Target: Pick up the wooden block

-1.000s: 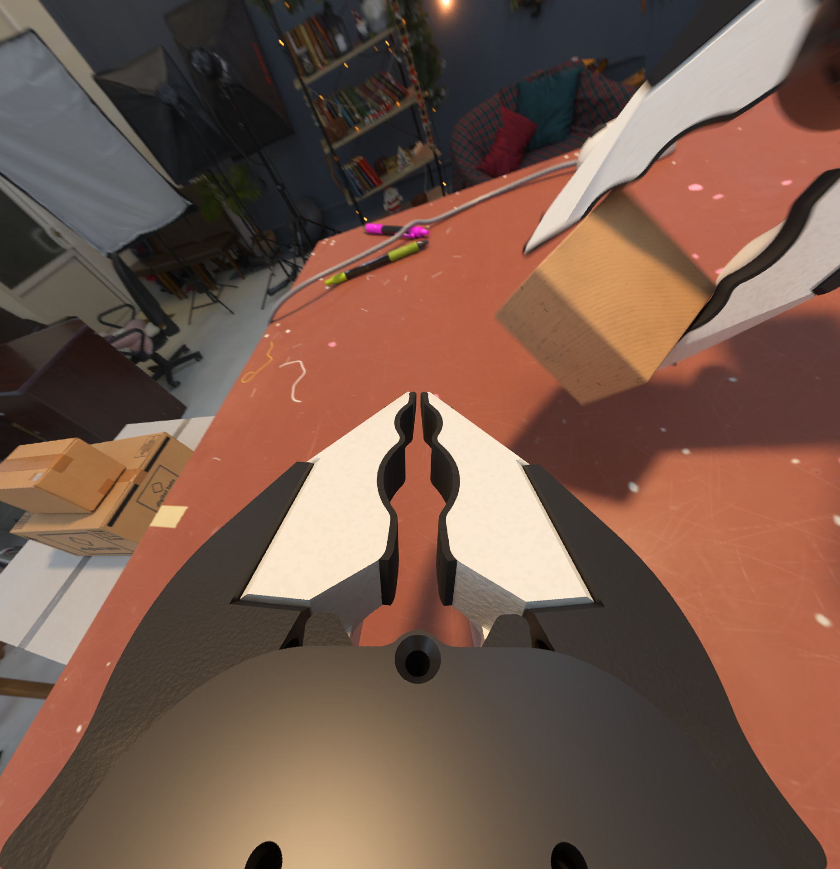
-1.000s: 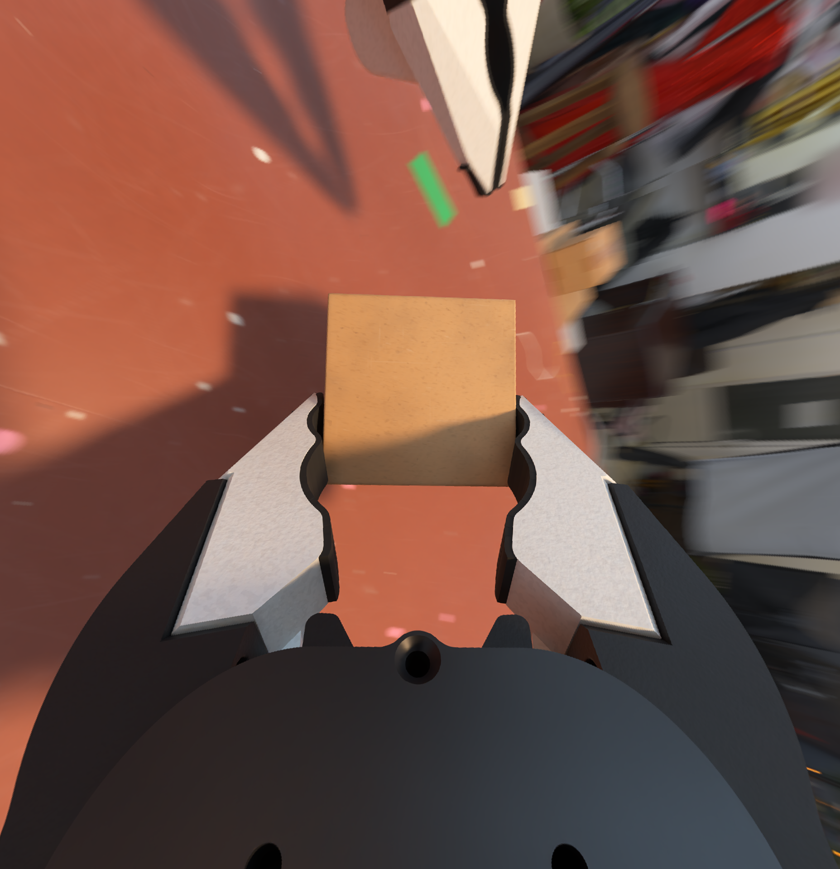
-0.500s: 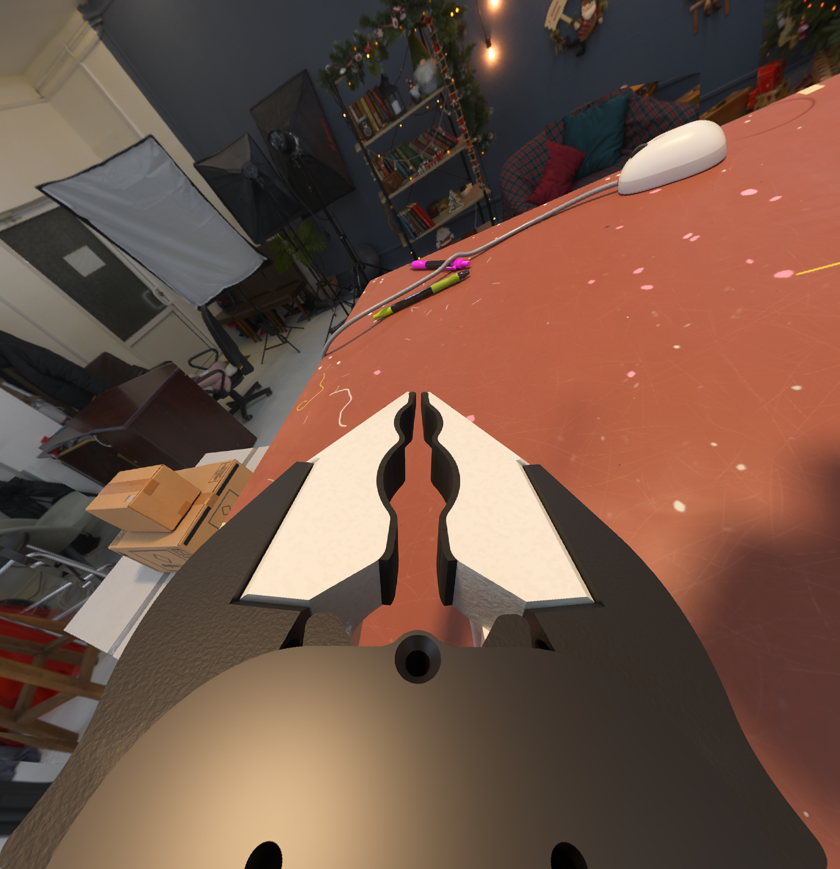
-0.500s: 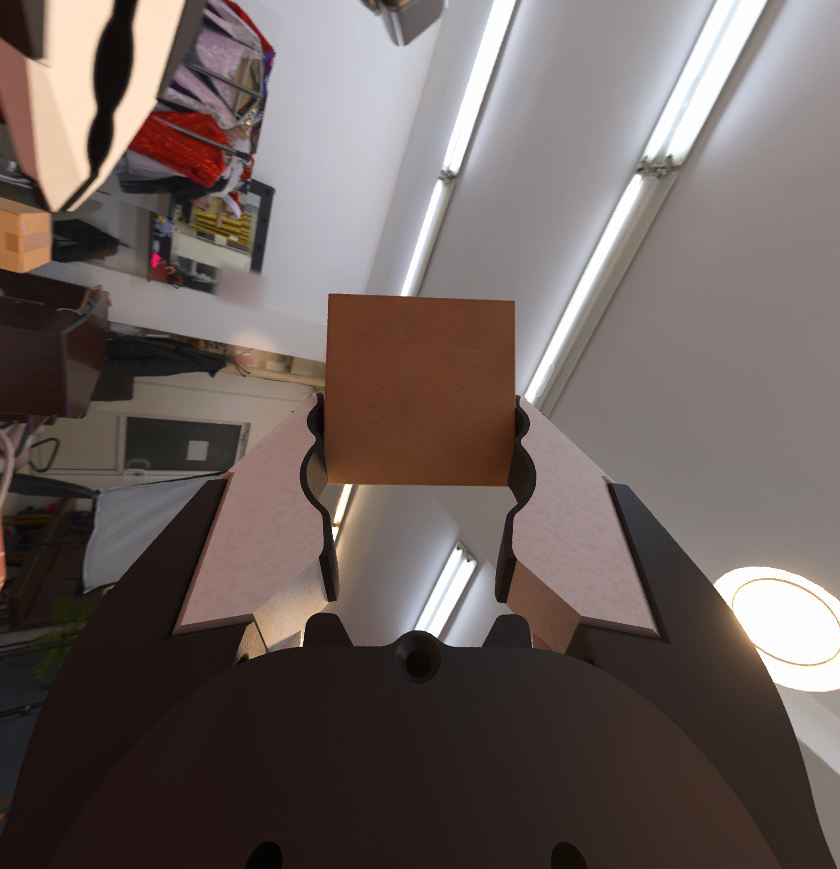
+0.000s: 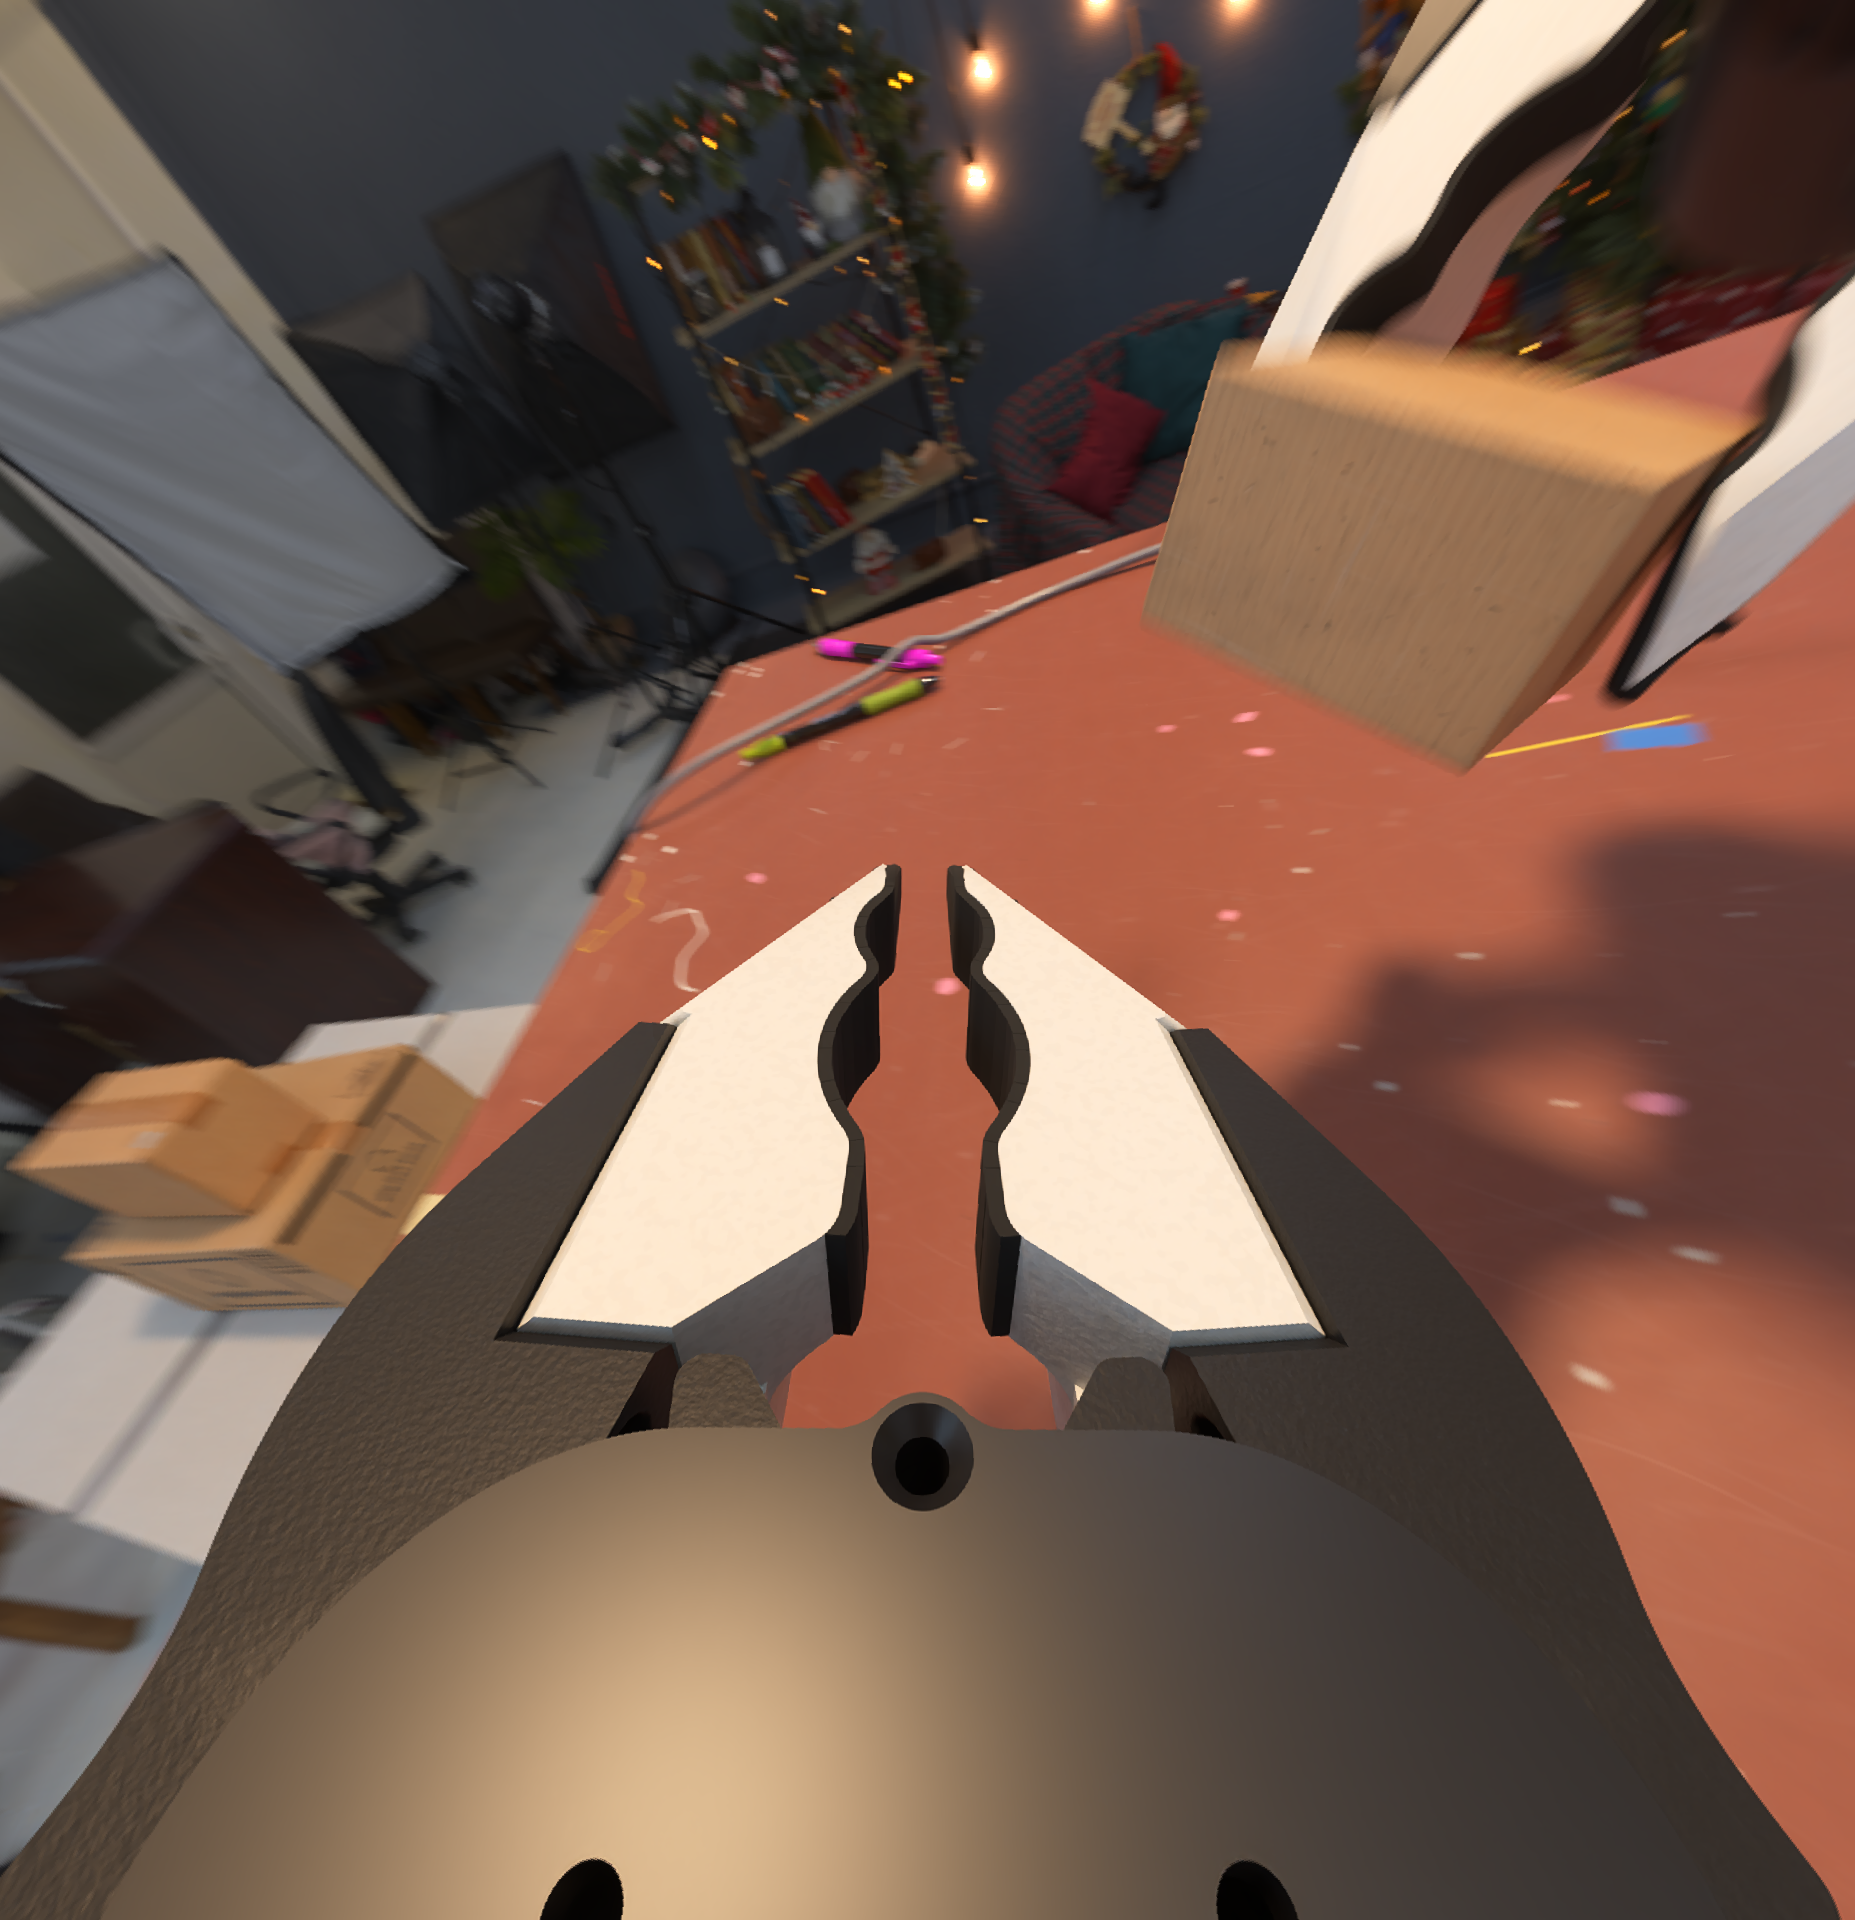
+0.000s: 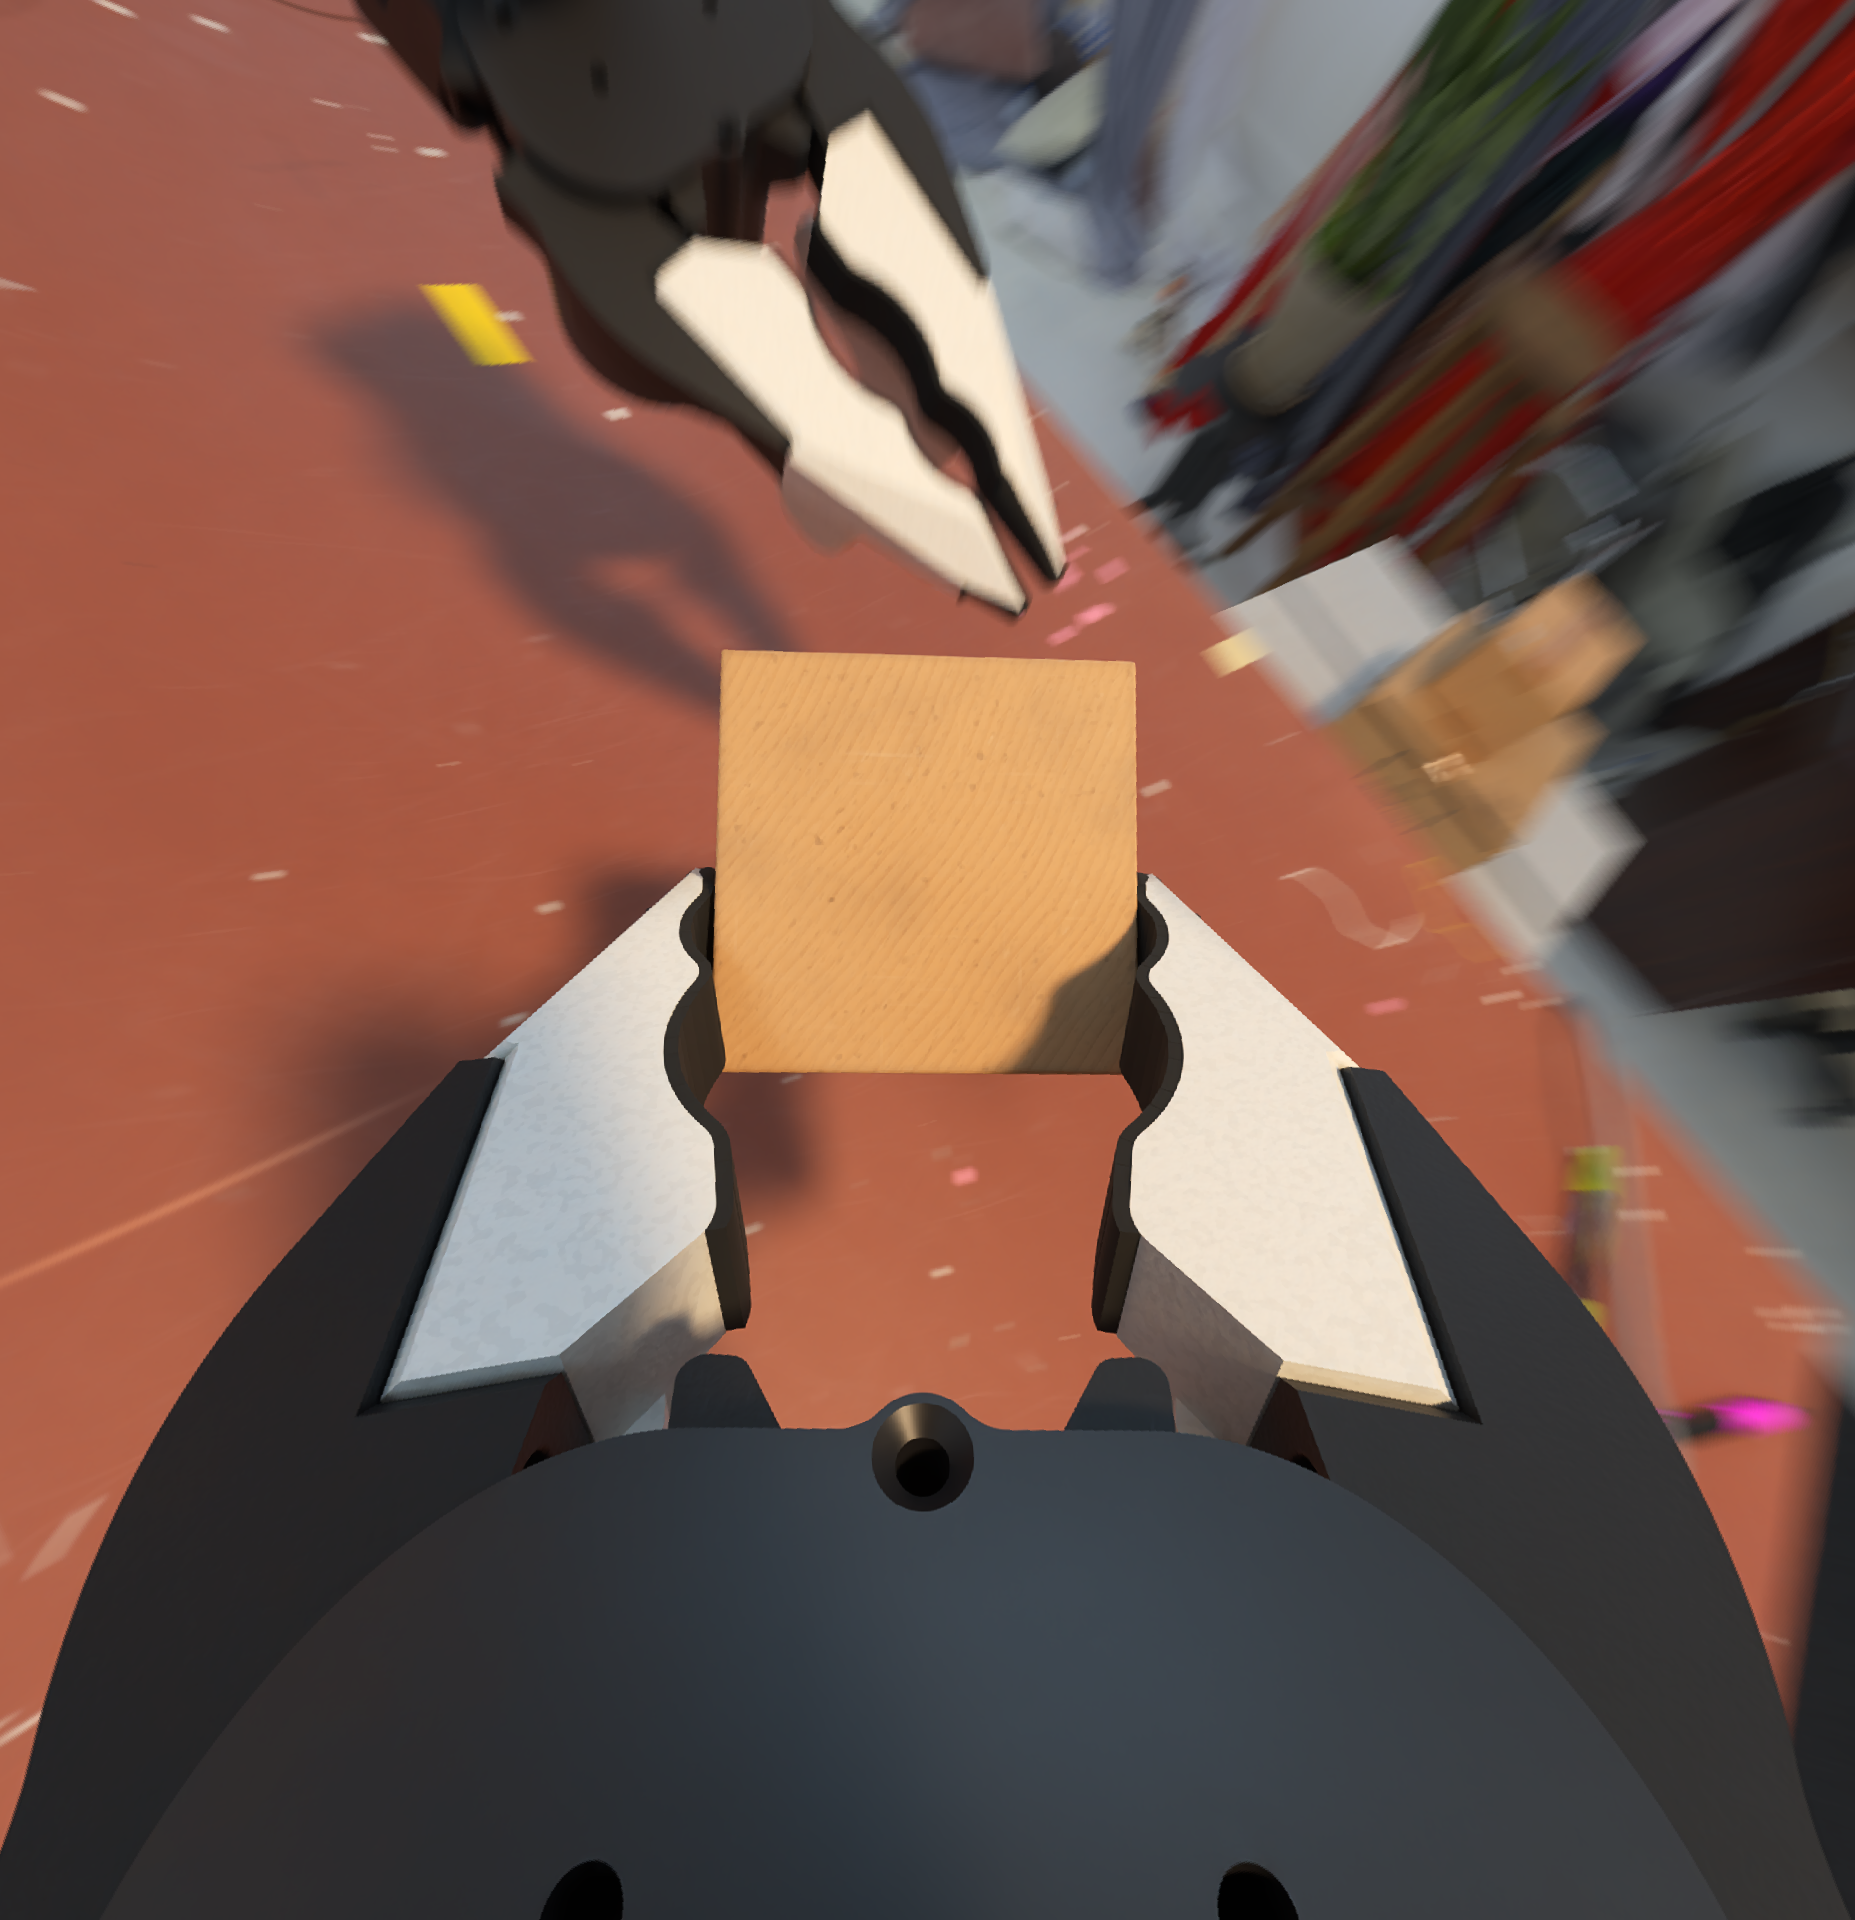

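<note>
The wooden block (image 6: 923, 862) is a light tan cube. My right gripper (image 6: 925, 881) is shut on it, one fingertip on each side, and holds it in the air above the red-brown table (image 6: 227, 727). In the left wrist view the block (image 5: 1422, 551) hangs at the upper right between the right gripper's white fingers (image 5: 1401, 208), clear of the table. My left gripper (image 5: 923, 878) is shut and empty, with only a narrow slit between its tips, low over the table. It also shows in the right wrist view (image 6: 1037, 587), just beyond the block.
A pink marker (image 5: 881, 655), a green-and-black pen (image 5: 840, 717) and a grey cable (image 5: 1058, 592) lie near the table's far left edge. Cardboard boxes (image 5: 237, 1164) sit on a lower white surface off that edge. A yellow strip (image 6: 476, 322) lies on the table.
The right gripper swung from pointing at the ceiling back down toward the table, still holding the block, which is back in the left wrist view. The left gripper's slit is slightly wider.
</note>
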You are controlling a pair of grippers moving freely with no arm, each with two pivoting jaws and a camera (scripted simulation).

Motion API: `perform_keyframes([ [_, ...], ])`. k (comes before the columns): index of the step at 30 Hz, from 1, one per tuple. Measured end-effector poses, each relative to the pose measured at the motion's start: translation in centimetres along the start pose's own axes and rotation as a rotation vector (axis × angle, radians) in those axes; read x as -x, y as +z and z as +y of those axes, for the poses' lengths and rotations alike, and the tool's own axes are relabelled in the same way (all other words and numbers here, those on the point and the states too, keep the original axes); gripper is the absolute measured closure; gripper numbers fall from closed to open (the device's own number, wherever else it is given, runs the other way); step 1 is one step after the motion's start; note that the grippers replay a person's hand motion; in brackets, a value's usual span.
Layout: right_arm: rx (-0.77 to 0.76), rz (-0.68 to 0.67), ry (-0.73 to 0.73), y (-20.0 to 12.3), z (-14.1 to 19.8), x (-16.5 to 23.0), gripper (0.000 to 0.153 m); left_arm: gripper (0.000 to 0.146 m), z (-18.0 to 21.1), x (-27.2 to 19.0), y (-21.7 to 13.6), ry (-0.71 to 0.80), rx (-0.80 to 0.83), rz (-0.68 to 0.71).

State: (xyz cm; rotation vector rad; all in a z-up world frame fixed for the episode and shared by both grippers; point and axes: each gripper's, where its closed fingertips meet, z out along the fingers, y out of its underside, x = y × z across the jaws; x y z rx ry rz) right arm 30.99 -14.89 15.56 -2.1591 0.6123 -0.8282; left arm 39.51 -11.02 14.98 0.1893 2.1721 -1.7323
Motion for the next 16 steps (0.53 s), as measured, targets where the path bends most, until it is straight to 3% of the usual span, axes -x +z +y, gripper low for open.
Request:
perform_keyframes([
  [3,0.076,-0.219,0.164,0.9,2.3,1.8,0.075,0.133,-0.4,-2.2,-2.0,-0.149,0.004,0.119],
  [7,0.160,-0.328,0.246,3.2,5.4,2.9,0.075,0.125,0.4,-5.4,-3.8,-0.291,-0.055,0.219],
  [13,0.277,-0.403,0.243,6.6,8.8,3.8,0.075,0.084,3.0,-8.2,-3.3,-0.269,-0.038,0.234],
  [16,0.274,-0.405,0.233,7.2,9.4,3.7,0.075,0.074,4.1,-9.0,-2.7,-0.242,-0.014,0.250],
])
